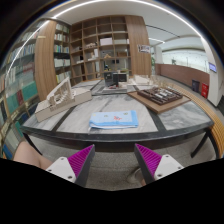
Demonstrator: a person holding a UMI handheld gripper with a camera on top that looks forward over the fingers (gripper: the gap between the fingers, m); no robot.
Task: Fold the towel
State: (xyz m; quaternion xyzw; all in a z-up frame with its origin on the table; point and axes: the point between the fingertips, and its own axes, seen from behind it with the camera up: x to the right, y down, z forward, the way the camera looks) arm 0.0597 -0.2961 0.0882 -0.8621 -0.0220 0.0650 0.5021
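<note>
A light blue towel (pixel 114 120) lies folded flat near the middle of a grey table (pixel 60 125), with a small red mark on its top. My gripper (pixel 113 160) is well short of it, in front of the table's near edge and below the tabletop level. The magenta pads (pixel 76 161) stand wide apart with nothing between them. The towel is beyond the fingers, untouched.
A wooden tray-like object (pixel 160 97) sits at the table's far right. A framed board (pixel 57 97) lies at the far left. Tall bookshelves (pixel 105 45) stand behind the table. A skin-coloured shape (pixel 28 155) shows at the lower left beside the left finger.
</note>
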